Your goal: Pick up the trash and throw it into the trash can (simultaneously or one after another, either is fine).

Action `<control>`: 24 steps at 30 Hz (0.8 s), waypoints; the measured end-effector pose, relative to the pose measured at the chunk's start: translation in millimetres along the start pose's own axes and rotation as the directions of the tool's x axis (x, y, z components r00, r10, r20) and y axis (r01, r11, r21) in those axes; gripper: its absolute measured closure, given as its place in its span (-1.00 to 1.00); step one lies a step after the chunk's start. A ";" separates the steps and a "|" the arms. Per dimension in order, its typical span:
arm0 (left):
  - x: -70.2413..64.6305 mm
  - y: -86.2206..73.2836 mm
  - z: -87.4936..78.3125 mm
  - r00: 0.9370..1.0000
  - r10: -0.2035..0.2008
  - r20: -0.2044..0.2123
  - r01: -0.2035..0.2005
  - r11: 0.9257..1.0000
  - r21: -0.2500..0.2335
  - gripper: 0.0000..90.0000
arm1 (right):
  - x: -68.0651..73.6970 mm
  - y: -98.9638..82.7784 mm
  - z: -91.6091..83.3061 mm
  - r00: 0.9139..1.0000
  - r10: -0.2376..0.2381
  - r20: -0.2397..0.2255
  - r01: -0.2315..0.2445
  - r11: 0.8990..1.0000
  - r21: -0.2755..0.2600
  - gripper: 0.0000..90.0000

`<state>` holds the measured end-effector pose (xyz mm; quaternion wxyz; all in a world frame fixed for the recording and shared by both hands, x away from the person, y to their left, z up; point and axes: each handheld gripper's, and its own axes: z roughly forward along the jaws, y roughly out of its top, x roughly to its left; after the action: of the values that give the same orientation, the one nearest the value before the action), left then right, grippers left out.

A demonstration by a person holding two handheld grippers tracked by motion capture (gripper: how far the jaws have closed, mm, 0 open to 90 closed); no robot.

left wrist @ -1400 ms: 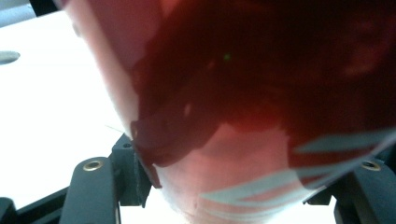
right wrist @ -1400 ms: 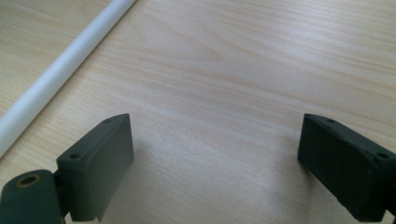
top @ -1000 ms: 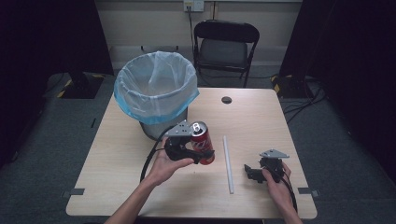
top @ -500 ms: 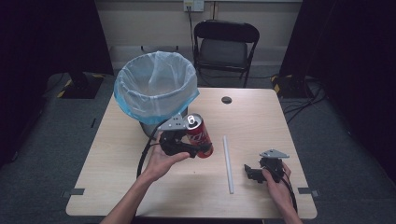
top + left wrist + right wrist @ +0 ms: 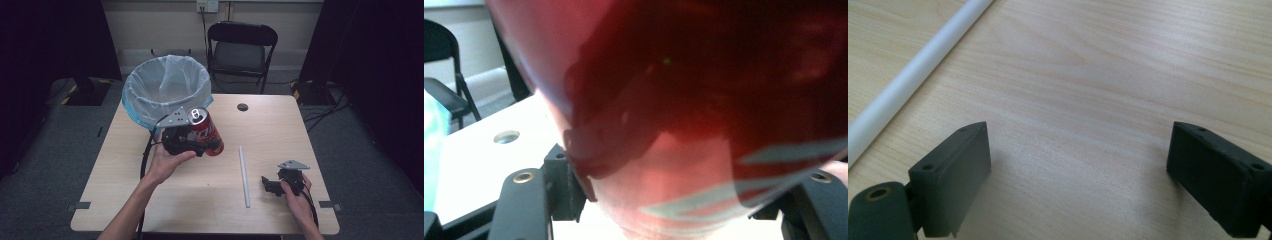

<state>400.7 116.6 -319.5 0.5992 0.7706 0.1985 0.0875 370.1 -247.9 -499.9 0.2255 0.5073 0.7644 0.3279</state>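
The pickup looks done: the left tool (image 5: 200,142) has its jaws clamped on the sides of a red soda can (image 5: 206,131), which is off the bench (image 5: 125,195) and tilted, its silver top leaning toward the lined trash bin (image 5: 167,90). The can hangs just beside the bin's near rim, not yet over the opening. In the left gripper view the can (image 5: 704,125) sits close between the two black jaws. What is left, by my reading, is carrying it over the rim and letting go. The right tool (image 5: 274,184) rests on the bench well away from the bin, jaws spread wide with nothing between them, just beside a white tube (image 5: 243,175).
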 end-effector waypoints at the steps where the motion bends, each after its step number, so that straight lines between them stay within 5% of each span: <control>1: 0.8 2.3 -1.1 1.000 0.001 -0.001 -0.001 1.000 -0.003 -0.24 | 0.0 0.0 0.0 1.000 0.000 0.000 0.000 1.000 0.000 -0.78; 24: 14.4 54.3 -27.8 0.999 0.030 -0.038 -0.034 0.995 -0.093 -0.24 | 0.0 0.0 0.0 1.000 0.000 0.000 0.000 1.000 0.000 -0.78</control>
<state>414.3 136.2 -261.5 0.6295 0.7430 0.1929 0.1204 370.1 -247.9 -499.9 0.2255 0.5073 0.7644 0.3278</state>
